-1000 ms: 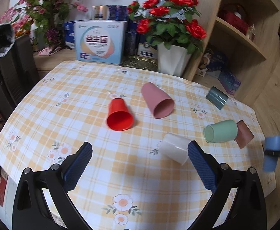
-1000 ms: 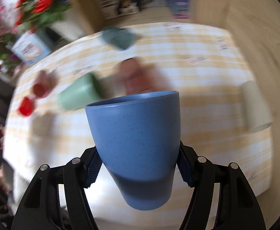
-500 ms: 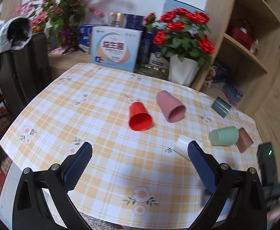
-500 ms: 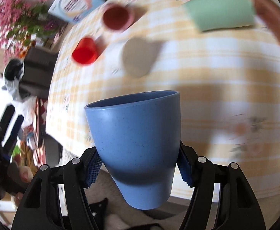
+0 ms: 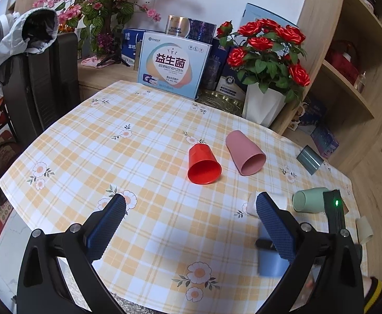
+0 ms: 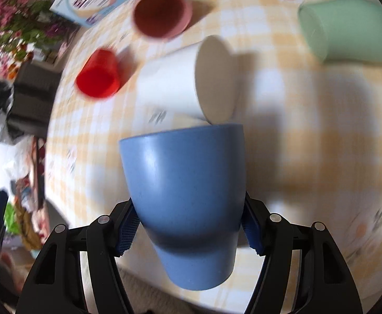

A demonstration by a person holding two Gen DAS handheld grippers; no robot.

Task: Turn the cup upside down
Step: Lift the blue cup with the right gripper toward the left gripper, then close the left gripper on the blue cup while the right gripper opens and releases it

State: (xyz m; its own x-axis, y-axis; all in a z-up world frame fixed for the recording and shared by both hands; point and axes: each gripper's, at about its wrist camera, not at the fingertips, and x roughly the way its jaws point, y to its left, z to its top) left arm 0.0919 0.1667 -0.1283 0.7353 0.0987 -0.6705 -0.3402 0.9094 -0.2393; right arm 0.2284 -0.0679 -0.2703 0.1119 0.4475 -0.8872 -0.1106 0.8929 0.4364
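Observation:
My right gripper [image 6: 188, 231] is shut on a blue cup [image 6: 185, 196], its rim pointing away from the camera and down toward the checked tablecloth [image 6: 308, 136]. In the left wrist view the blue cup [image 5: 270, 264] shows low over the table's near right part, partly behind my right-hand finger. My left gripper [image 5: 191, 225] is open and empty above the table's front edge.
Lying on their sides are a red cup [image 5: 203, 164], a pink cup [image 5: 245, 153], a white cup [image 6: 185, 83], a light green cup [image 5: 308, 200] and a dark grey-green cup [image 5: 309, 156]. A rose pot [image 5: 263, 107] and boxes stand at the back. A black chair [image 5: 39, 86] is at left.
My right gripper has swung the blue cup from above the table's right side toward its near edge, tipping the rim down. The left gripper has pulled back and risen, still open.

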